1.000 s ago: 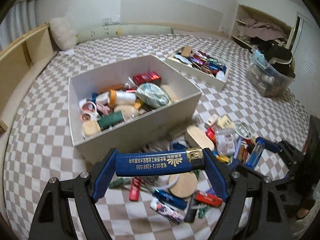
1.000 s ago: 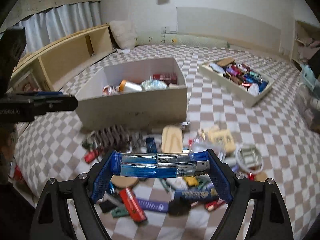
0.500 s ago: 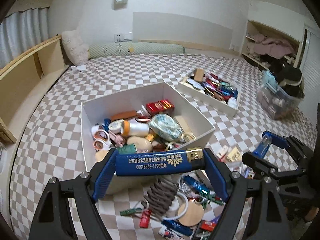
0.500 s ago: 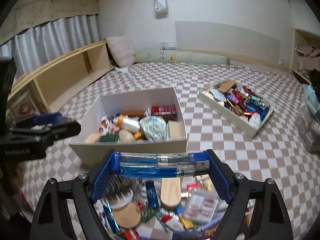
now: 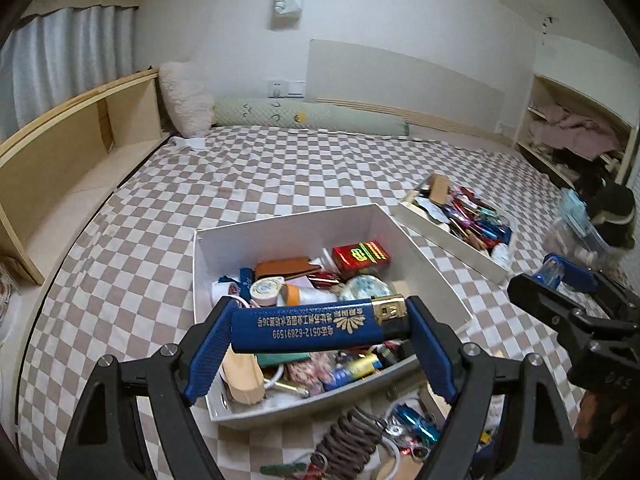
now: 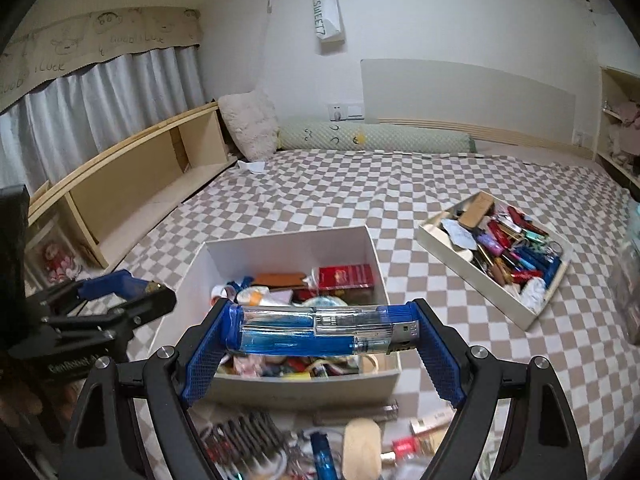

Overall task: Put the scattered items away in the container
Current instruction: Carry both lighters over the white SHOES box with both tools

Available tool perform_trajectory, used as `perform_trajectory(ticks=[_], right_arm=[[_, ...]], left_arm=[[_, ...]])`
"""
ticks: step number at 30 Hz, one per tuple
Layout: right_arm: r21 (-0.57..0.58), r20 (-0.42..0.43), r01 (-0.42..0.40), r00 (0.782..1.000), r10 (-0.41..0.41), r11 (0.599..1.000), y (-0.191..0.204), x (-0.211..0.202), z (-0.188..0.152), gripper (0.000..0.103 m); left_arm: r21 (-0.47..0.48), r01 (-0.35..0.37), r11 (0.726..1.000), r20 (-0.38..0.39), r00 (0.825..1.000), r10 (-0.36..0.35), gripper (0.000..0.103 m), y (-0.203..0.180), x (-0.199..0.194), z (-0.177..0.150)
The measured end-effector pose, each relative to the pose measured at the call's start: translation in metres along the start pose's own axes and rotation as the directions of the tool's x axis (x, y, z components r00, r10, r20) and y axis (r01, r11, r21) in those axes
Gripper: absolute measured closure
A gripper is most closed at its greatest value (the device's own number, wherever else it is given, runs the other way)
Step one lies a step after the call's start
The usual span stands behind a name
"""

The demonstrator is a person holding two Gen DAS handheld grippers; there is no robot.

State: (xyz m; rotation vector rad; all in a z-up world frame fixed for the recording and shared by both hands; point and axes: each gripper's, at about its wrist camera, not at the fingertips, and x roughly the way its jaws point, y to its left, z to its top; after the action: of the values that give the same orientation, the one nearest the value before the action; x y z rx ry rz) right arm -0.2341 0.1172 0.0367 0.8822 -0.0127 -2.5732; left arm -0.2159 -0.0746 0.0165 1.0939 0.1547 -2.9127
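In the left wrist view, the left claw [image 5: 320, 326] is pinching a dark blue lighter [image 5: 316, 325] end to end at lower centre, hovering above the white box [image 5: 280, 228], which is already holding many small things. Loose items [image 5: 352, 440] are lying on the bed [image 5: 260, 176] along the bottom edge, so plenty is left. In the right wrist view, the right claw [image 6: 322, 334] is gripping a clear blue lighter [image 6: 316, 332] lengthwise at lower centre, over the box's near wall, not yet dropped.
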Motion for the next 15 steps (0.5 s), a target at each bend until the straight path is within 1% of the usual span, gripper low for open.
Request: perform_trajectory(ticks=[4,8,11,15], right_arm=[[-0.002,-0.014,-0.004,1.000,0.004,1.000,0.002,0.019,0.010,0.016],[0.004,-0.048,0.003,0.999,-0.003,1.000,0.001,0.042,0.016,0.016],[0.000,-0.080,0.006,0.997,-0.006,1.000,0.000,0.058,0.019,0.016],[-0.013,-0.134,0.007,0.991,-0.009,1.000,0.005,0.082,0.013,0.016]], left_arm=[[-0.038,-0.040,0.998,-0.015,0.999,0.039,0.019,0.009,0.015,0.007],[-0.088,-0.063,0.994,-0.050,0.997,0.059,0.019,0.017,0.031,0.010],[-0.136,-0.057,0.989,-0.078,0.996,0.046,0.019,0.022,0.041,0.011],[-0.198,-0.053,0.979,-0.118,0.993,0.030,0.019,0.027,0.054,0.010]])
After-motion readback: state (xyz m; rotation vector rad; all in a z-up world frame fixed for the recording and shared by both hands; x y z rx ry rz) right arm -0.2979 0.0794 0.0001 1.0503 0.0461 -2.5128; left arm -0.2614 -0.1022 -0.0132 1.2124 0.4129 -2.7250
